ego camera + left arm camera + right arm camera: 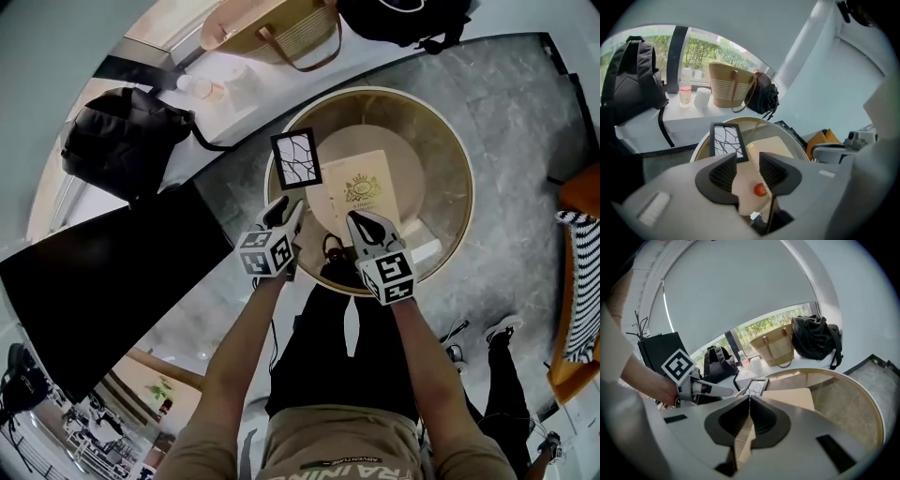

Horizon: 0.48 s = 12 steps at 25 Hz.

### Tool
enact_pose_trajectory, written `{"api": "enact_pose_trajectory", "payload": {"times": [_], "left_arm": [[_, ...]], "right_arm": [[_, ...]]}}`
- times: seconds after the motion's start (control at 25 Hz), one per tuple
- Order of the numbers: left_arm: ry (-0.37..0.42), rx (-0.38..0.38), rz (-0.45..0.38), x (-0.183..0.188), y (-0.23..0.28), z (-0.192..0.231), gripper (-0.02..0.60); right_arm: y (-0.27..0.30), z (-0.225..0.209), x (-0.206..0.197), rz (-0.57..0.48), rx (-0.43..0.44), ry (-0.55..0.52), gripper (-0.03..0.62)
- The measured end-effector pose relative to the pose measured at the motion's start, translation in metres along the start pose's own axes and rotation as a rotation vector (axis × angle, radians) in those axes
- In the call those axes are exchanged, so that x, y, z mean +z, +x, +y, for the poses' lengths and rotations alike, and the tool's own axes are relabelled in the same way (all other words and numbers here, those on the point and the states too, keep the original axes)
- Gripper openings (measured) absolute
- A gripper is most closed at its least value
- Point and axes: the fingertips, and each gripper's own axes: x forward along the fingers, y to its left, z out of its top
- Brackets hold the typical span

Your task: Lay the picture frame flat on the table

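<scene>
Round tabletop [436, 164]: pale wood tone, glossy surface, light rim.

Picture frame [296, 159]: black border, white sheet with dark branching lines. Standing on edge on the left part of the tabletop, not lying flat, picture side toward the grippers. Exact lean not readable.

Beige booklet [361, 190] with gold crest: lying flat, just right of the frame; touching or merely adjacent, not discernible.

Left gripper [286, 211]: jaws spread, nothing between the pads. Held low in front of the frame, near its lower edge; contact not discernible. Small red dot [760, 189] visible through the jaw gap in the left gripper view, nature unclear.

Right gripper [361, 225]: jaws pressed together, nothing pinched. Poised over the near edge of the booklet, just right of the left gripper.

Beyond the tabletop, along a white window ledge: black backpack [122, 141], clear plastic bottle [192, 86], woven straw tote [272, 33] with brown handles, black bag [403, 17].

Black panel [103, 281] at far left. Grey stone floor [525, 122] below. Dark trousers [337, 347] in the lower middle of the head view.
</scene>
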Motion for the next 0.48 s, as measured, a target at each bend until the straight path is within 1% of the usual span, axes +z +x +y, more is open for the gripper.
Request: {"api": "enact_pose_trajectory", "payload": {"times": [0.04,0.12,0.16,0.24,0.36,0.48], "left_arm": [[0.021,-0.003,-0.005,-0.002,-0.013,-0.010,0.132],[0.069,-0.013,-0.009,-0.006,-0.042,-0.032,0.023],[0.078,-0.027,-0.009,-0.007,-0.057,-0.046,0.008],[0.070,-0.062,-0.012,-0.002,-0.089,-0.075,0.008],[0.064,-0.127,-0.029,0.014,-0.135,-0.122,0.008],[0.070,-0.197,-0.051,0.028,-0.173,-0.166,0.008]], "right_arm": [[-0.010,0.004,0.004,-0.003,0.003,0.003,0.009],[-0.034,0.017,0.011,0.000,0.013,0.001,0.009],[-0.047,0.023,0.016,0.004,0.019,-0.003,0.009],[-0.076,0.035,0.032,0.008,0.032,-0.001,0.009],[-0.119,0.048,0.062,0.003,0.046,0.022,0.009],[-0.161,0.061,0.090,-0.013,0.045,0.010,0.009]]}}
